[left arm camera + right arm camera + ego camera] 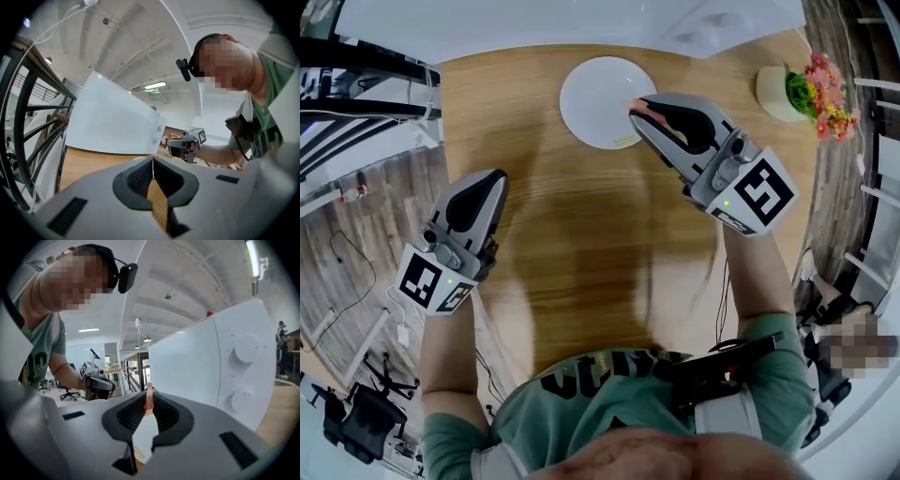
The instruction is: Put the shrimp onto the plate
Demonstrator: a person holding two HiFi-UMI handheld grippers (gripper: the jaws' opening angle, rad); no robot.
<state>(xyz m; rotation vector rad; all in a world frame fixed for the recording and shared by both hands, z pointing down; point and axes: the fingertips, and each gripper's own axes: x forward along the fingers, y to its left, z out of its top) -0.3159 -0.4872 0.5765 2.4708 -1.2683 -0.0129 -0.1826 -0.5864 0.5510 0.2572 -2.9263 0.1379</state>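
Evidently small and light, the shrimp (149, 400) is nipped at the tips of the right gripper (638, 112), over the right rim of the plate (589, 98); it is probably soft and slippery, so a mid-body pinch suits it best. The left gripper (496, 177) is closed on nothing above the table (581, 239)

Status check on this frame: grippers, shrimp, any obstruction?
Left gripper shut, empty, off to the side. Right gripper shut on shrimp, over plate right edge. Nothing in the way.
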